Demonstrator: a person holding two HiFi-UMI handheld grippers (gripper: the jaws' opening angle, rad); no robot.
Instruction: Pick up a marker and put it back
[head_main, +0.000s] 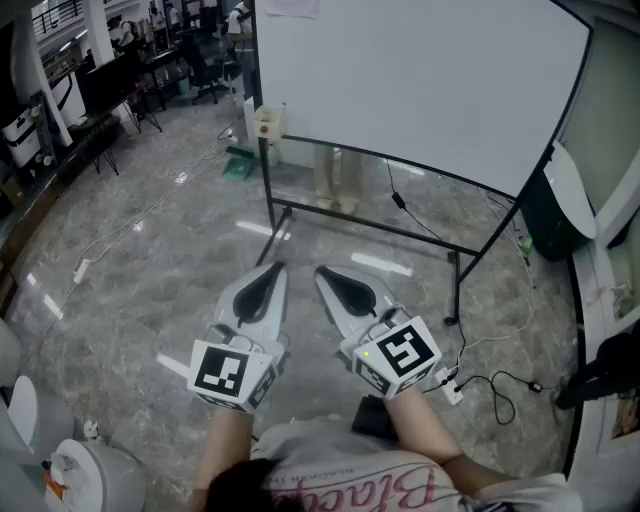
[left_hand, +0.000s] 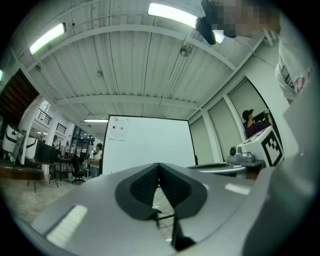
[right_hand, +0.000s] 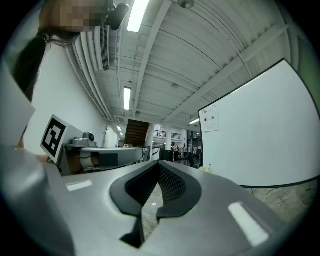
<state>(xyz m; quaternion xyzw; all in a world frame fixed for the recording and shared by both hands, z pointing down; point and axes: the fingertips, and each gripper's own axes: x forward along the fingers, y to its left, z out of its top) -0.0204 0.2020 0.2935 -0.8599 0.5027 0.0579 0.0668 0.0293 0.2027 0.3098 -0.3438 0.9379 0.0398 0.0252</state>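
Observation:
A large whiteboard (head_main: 420, 80) stands on a black wheeled frame ahead of me; a small white holder with a red spot (head_main: 268, 122) hangs at its left edge. I cannot make out a marker in any view. My left gripper (head_main: 271, 269) and right gripper (head_main: 323, 271) are held side by side close to the person's body, pointing toward the board and well short of it. Both are shut with nothing between the pads. In the left gripper view the left gripper (left_hand: 159, 165) faces the whiteboard (left_hand: 147, 142). The right gripper (right_hand: 159, 164) has the whiteboard (right_hand: 260, 145) on its right.
Cables and a white power strip (head_main: 447, 386) lie on the marble floor at the right. A black bin with a white lid (head_main: 555, 205) stands beside the board's right end. A green object (head_main: 238, 165) lies near the board's left leg. Desks and chairs (head_main: 110, 90) fill the far left.

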